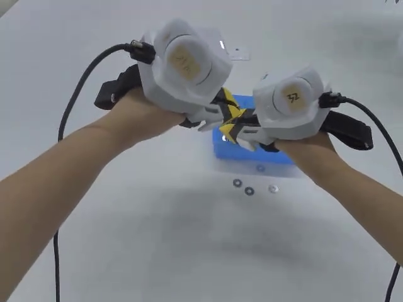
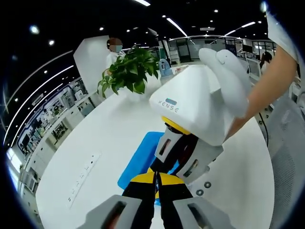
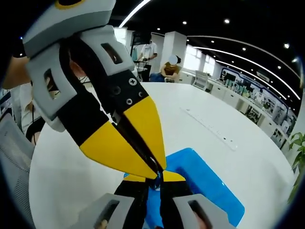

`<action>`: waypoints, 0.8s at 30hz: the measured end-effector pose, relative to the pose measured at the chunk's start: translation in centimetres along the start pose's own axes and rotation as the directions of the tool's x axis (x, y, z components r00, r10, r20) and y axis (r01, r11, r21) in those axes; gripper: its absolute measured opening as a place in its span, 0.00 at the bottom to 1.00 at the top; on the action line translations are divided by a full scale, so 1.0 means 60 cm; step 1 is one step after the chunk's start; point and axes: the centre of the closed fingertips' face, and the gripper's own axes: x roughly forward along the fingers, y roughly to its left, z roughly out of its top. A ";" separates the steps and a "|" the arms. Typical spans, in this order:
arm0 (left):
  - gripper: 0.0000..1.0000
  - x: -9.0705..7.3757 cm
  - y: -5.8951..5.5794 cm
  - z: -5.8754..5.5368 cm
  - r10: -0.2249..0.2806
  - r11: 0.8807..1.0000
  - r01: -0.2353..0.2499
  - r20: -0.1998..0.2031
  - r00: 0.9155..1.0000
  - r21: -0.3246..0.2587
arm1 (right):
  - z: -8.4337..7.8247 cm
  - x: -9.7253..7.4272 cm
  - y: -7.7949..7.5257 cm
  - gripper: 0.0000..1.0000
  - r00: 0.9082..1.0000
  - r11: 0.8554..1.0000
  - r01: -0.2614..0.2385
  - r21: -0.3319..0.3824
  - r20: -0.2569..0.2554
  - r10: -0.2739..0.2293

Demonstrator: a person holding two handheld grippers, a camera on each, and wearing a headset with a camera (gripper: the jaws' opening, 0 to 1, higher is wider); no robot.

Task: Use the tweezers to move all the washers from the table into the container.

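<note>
Three small washers lie on the white table just in front of a flat blue container; a fourth rests at its near edge. Both grippers hover close together above the container, tips meeting. The left gripper has its yellow-tipped jaws pressed together, as seen in the right gripper view. The right gripper is shut too, and its jaws point at the blue container. I cannot tell whether tweezers are pinched between either pair. The left gripper view shows the left gripper, the container and washers.
A white power strip lies on the table beyond the container. A potted plant stands at the far edge, with people behind it. Black cables trail from both grippers. Bare table lies in front of the washers.
</note>
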 end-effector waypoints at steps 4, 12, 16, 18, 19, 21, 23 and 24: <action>0.00 0.000 0.004 0.001 0.007 1.000 -0.007 0.009 1.000 -0.009 | 0.002 0.001 -0.003 0.05 1.000 1.000 -0.021 0.020 0.015 0.021; 0.00 -0.002 0.003 0.006 0.009 0.999 -0.008 0.011 1.000 -0.035 | 0.012 -0.017 -0.002 0.06 0.999 0.999 -0.011 0.046 0.039 0.009; 0.00 -0.006 0.001 0.006 0.016 1.000 -0.016 -0.001 1.000 -0.017 | 0.013 -0.029 0.000 0.05 0.999 1.000 -0.005 0.031 0.042 0.004; 0.00 -0.013 -0.002 0.014 0.018 1.000 -0.018 0.005 1.000 -0.007 | 0.014 -0.038 0.000 0.06 0.999 1.000 0.006 0.028 0.043 -0.007; 0.00 -0.019 -0.003 0.020 0.019 1.000 -0.019 0.015 1.000 0.000 | 0.017 -0.042 -0.001 0.06 0.999 1.000 0.009 0.027 0.052 -0.011; 0.00 -0.027 -0.005 0.028 0.019 1.000 -0.020 0.022 1.000 0.009 | 0.025 -0.052 0.000 0.06 0.998 0.999 0.014 0.034 0.067 -0.016; 0.00 -0.037 -0.009 0.036 0.015 1.000 -0.015 0.027 1.000 0.021 | 0.031 -0.062 0.001 0.07 0.997 0.999 0.021 0.027 0.076 -0.023; 0.00 -0.045 -0.011 0.041 0.014 0.999 -0.015 0.034 0.999 0.029 | 0.034 -0.066 0.002 0.07 0.996 0.999 0.024 0.022 0.082 -0.025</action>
